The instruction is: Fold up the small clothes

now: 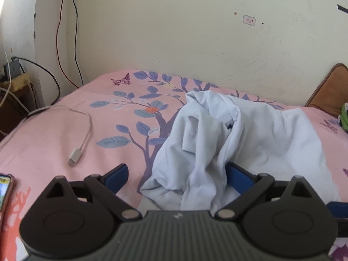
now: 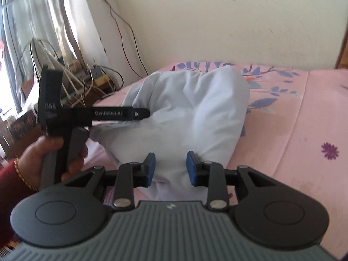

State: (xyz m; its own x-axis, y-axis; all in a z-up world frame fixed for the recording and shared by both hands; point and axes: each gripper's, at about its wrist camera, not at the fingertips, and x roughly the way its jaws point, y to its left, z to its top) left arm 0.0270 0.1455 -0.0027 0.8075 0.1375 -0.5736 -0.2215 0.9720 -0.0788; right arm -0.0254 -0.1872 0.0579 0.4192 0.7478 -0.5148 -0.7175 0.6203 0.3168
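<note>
A pale blue small garment (image 1: 228, 139) lies crumpled in a heap on the pink flowered bedsheet (image 1: 54, 139). My left gripper (image 1: 177, 177) is open, with the near folds of the garment bunched between its blue pads (image 1: 117, 177). In the right wrist view the garment (image 2: 191, 113) rises as a mound. My right gripper (image 2: 170, 168) is open with a fold of cloth between its pads (image 2: 150, 168); I cannot tell if they touch it. The left gripper's black body (image 2: 87, 115), held by a hand, reaches the garment's left side.
A white charging cable (image 1: 83, 134) lies on the sheet left of the garment. A phone (image 1: 5, 190) sits at the left edge. A brown cushion (image 1: 330, 91) and a green item (image 1: 343, 117) are at the right. Wires and a cluttered side table (image 2: 87, 80) stand by the curtained window.
</note>
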